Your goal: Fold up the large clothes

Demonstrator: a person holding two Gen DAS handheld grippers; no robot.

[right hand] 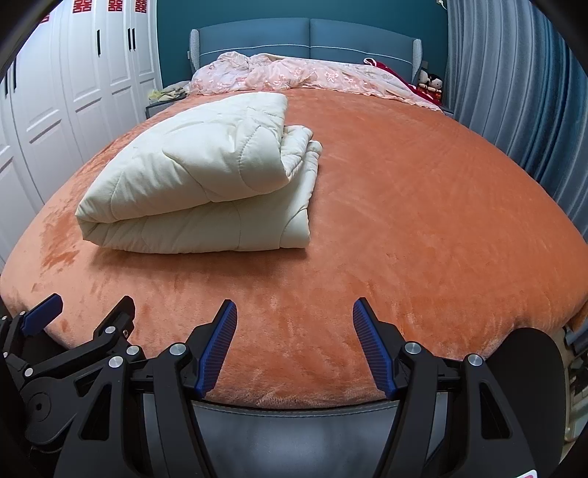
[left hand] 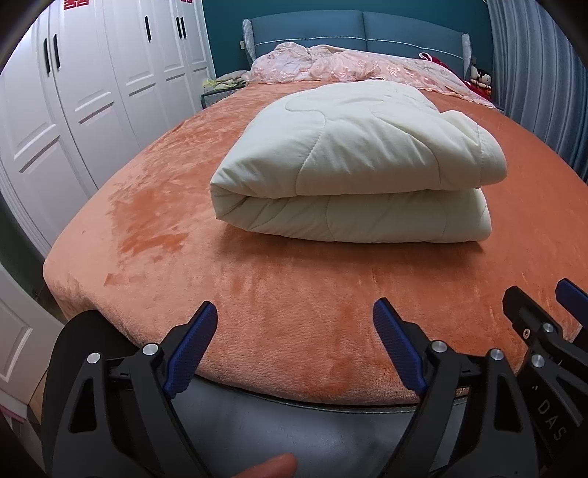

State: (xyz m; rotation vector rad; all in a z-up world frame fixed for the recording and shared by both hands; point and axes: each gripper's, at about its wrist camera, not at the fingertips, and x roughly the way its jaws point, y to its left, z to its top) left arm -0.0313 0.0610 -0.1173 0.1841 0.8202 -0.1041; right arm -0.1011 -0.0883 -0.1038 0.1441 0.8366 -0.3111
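A wide bed covered in an orange plush blanket fills both wrist views, its foot edge running just beneath the two grippers. At the head edge, against a blue headboard, lies a crumpled pink coverlet. White wardrobe doors stand along the bed's left side and a grey-blue curtain hangs along its right.

The task's thing, a cream quilted comforter, sits in the middle of the bed, nearer the left edge than the right, and well apart from the foot edge. It looks already folded into a thick bundle of stacked layers, with a rounded fold facing the foot edge and looser layer ends at its right side.

The left gripper hovers at the foot edge with its blue-padded jaws spread wide and nothing between them. The right gripper hangs just beside it, jaws also apart and empty.

Judging from this, the fold seems nearly or fully done. If any tidying remains, it would go best by reaching to the bundle's right side, pinching all the loose layers together, and squaring them without dragging the stack.
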